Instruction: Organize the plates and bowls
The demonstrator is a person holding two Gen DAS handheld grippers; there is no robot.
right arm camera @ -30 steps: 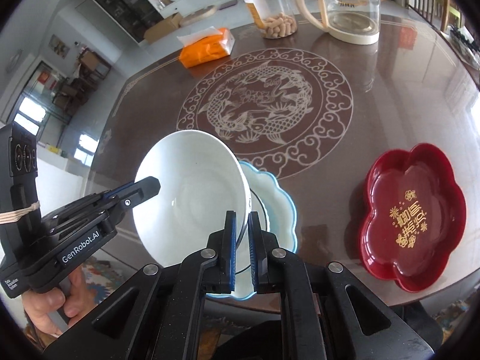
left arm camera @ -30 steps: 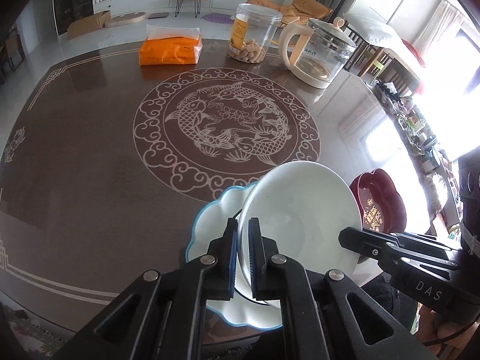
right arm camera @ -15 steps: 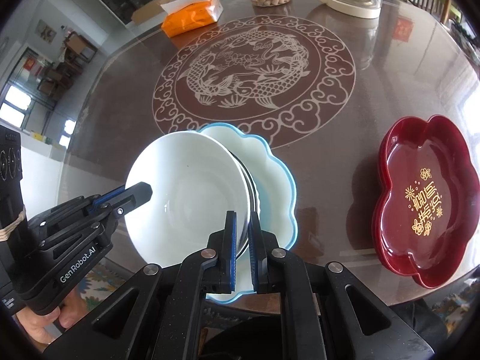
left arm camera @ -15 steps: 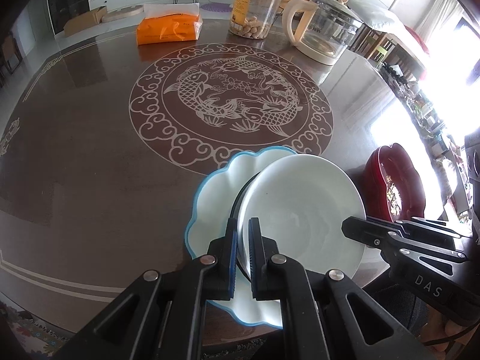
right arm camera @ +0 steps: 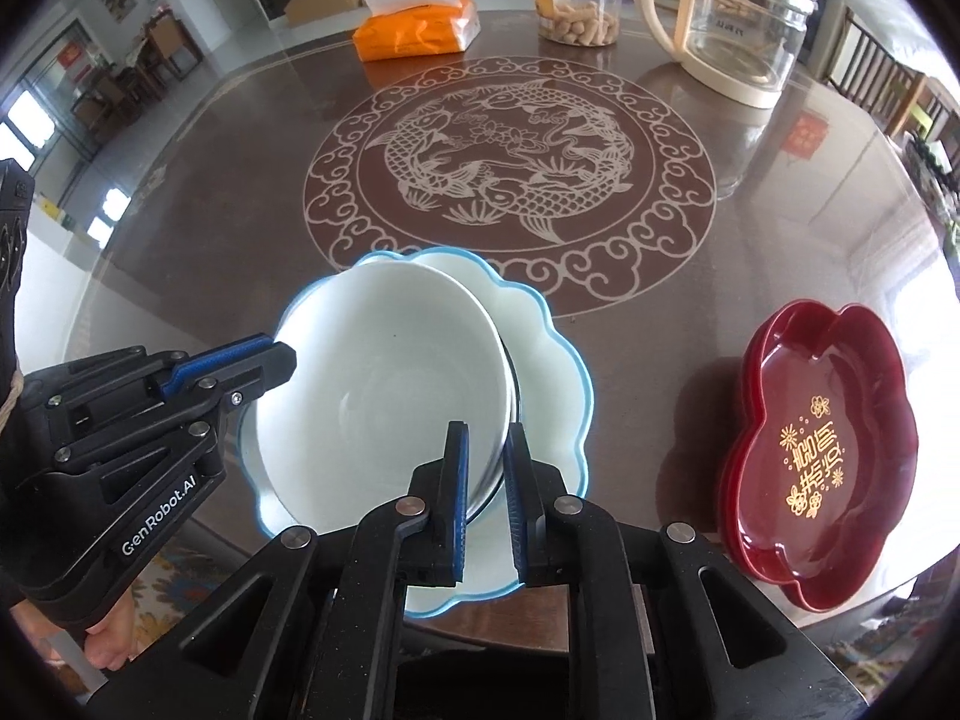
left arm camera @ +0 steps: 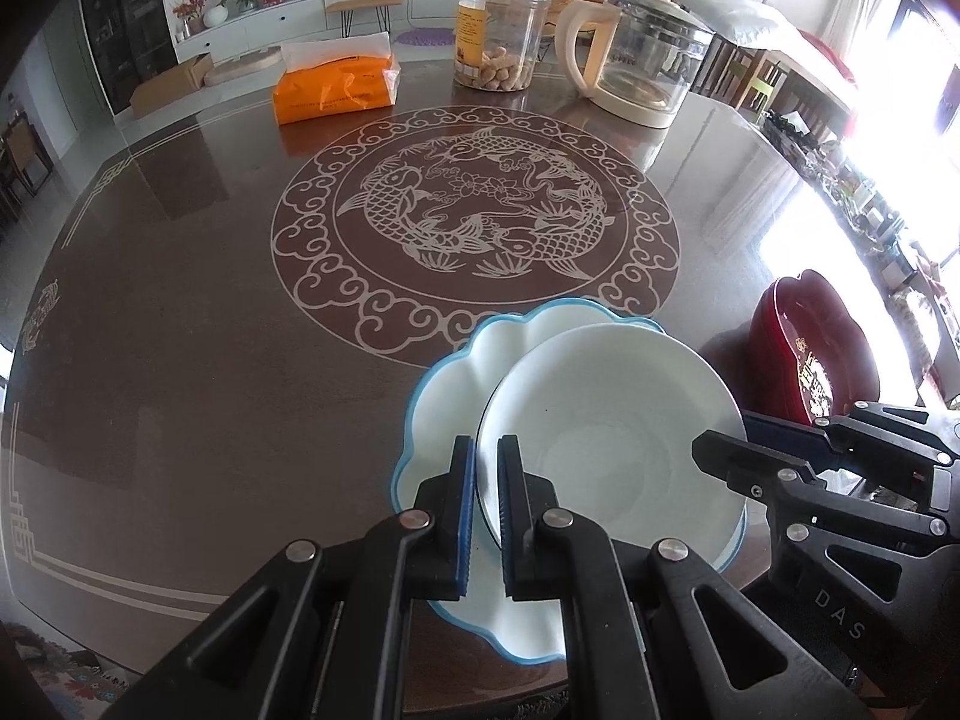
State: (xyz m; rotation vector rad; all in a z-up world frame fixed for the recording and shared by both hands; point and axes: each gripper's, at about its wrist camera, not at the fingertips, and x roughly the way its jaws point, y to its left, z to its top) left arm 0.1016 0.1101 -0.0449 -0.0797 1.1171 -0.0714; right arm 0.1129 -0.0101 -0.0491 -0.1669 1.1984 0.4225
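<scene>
A white bowl [left arm camera: 606,450] [right arm camera: 384,384] rests in a white scalloped plate with a blue rim [left arm camera: 450,396] [right arm camera: 540,348] near the table's front edge. My left gripper [left arm camera: 485,450] straddles the bowl's left rim with its fingers slightly apart. My right gripper [right arm camera: 485,444] straddles the bowl's right rim, its fingers also slightly apart. Each gripper shows in the other's view, at the bowl's opposite side. A stack of red flower-shaped dishes [right arm camera: 822,444] [left arm camera: 816,348] sits to the right.
At the far side of the round brown table [left arm camera: 180,300] stand an orange tissue pack [left arm camera: 333,90], a clear jar of snacks [left arm camera: 501,36] and a glass kettle [left arm camera: 645,60]. The table's front edge lies just below the plate.
Both grippers lowered the tilted bowl until it sat level in the blue-rimmed plate. Both pairs of fingers have parted slightly around the rim.
</scene>
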